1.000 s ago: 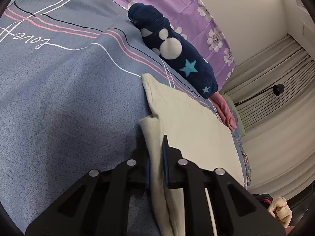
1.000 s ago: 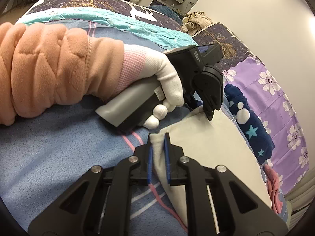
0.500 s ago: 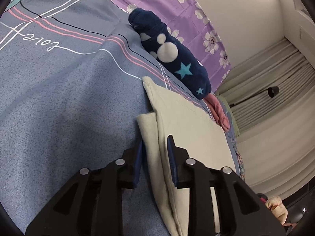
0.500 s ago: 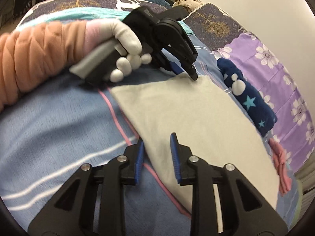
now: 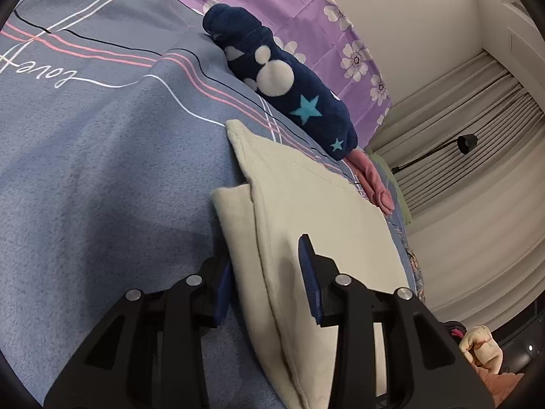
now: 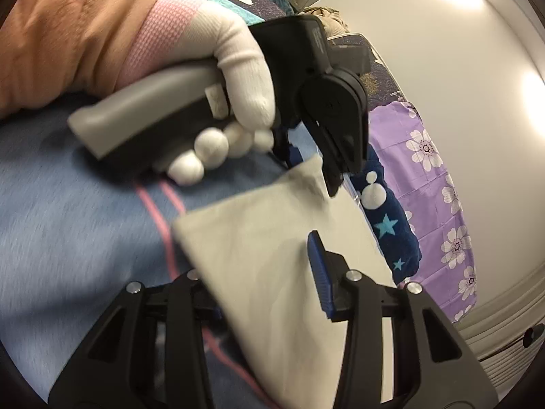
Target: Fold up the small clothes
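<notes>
Both your tongs, left gripper point(image 5: 265, 272) and right gripper point(image 6: 265, 272), are opening, letting go of the cream cloth point(image 5: 316, 225); this fold seems laid on the bedspread point(image 5: 85, 170).

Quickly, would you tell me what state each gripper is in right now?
Left gripper: jaws opening, cream cloth between them, unclamped.
Right gripper: jaws opening, same cloth between them.

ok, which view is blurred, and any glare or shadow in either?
Right wrist: motion blur smears the bedspread and the cream cloth, with glare patches on the wall. Left wrist: sharp, a soft gripper shadow on the bedspread, a ceiling light blown out at top right.
</notes>
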A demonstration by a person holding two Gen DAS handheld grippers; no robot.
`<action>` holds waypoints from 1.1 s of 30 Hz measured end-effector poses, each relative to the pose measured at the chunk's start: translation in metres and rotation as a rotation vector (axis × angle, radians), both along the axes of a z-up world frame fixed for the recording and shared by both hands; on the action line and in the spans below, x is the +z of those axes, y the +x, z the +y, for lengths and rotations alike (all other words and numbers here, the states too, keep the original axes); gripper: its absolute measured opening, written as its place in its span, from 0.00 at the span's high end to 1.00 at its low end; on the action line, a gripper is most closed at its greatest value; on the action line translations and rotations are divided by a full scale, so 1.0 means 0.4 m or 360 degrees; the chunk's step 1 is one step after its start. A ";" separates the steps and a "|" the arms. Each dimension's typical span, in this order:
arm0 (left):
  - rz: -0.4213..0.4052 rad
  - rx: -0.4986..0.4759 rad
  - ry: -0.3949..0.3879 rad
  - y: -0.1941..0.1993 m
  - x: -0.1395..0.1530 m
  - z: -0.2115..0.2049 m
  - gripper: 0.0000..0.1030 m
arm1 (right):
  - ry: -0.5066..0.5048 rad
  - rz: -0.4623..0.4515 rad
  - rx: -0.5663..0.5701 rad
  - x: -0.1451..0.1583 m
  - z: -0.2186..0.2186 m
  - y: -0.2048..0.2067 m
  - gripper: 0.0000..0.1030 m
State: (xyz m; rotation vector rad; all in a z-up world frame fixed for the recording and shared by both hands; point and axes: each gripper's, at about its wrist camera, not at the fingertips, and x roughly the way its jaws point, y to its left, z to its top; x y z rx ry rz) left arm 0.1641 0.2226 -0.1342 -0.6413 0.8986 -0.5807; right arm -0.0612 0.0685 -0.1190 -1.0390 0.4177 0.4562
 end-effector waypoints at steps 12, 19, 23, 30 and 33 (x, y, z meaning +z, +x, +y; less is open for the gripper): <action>0.0024 -0.0035 -0.0011 0.028 0.018 -0.028 0.94 | 0.0669 0.0406 -0.0067 0.145 -0.146 0.066 0.96; 0.0024 -0.0013 0.0042 0.034 0.099 -0.074 0.94 | 0.1049 0.0649 -0.0191 0.197 -0.262 0.091 0.97; 0.0055 -0.0005 0.0074 0.042 0.133 -0.106 0.94 | 0.1206 0.0726 -0.0230 0.217 -0.309 0.093 0.97; 0.0112 0.0045 0.0245 0.027 0.159 -0.099 0.93 | 0.1163 0.0872 -0.0156 0.196 -0.314 0.083 0.94; 0.0073 0.0149 0.0344 -0.022 0.173 -0.034 0.86 | 0.1103 0.0925 -0.0085 0.177 -0.289 0.062 0.93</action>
